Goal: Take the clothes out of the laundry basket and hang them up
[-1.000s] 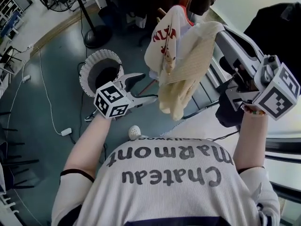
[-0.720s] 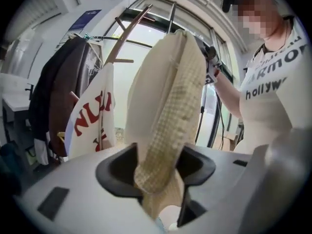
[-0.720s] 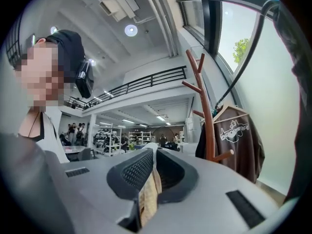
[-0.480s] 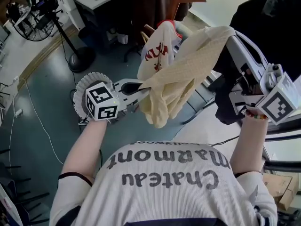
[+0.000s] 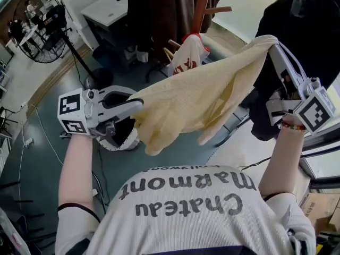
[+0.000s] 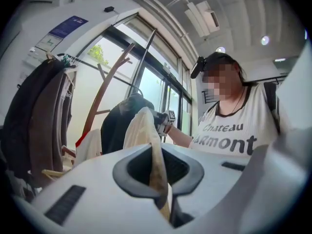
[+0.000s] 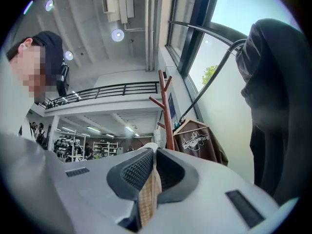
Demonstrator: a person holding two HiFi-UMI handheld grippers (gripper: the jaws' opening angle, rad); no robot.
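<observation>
L gripper [image 6: 155, 160] — its jaws have just been closing and are pressed together on a fold of the cream knit garment [image 5: 196, 102], w/ the cloth seen running up between the pads. R gripper [image 7: 152, 160] is likewise clamped tight, a strip of the same knit pinched between its pads.

In the head view the garment is held off the floor and stretched between the two, R end high, L end lower, w/ a loose flap sagging from the middle. It is clear of the laundry basket [image 5: 118, 145], which is partly seen on the floor just under the L gripper. Whether more clothes are left inside can't be told. Beyond, a wooden coat stand [image 5: 201, 7] is seen, w/ a white top w/ red print [image 5: 187, 57] hung on it, and a black garment [image 5: 297, 20] is hung up close beside the R gripper.

Step in hand, as judged: the take-out is done for this item, and it is being opened out for hanging. Next move — the garment should be carried to a free peg or rail and draped so its weight is shared on both sides before either grip is let go. No hanger is held, so a neckline or shoulder prob. has to be found first. If one jaw is opened early, the knit is likely to slide off.
</observation>
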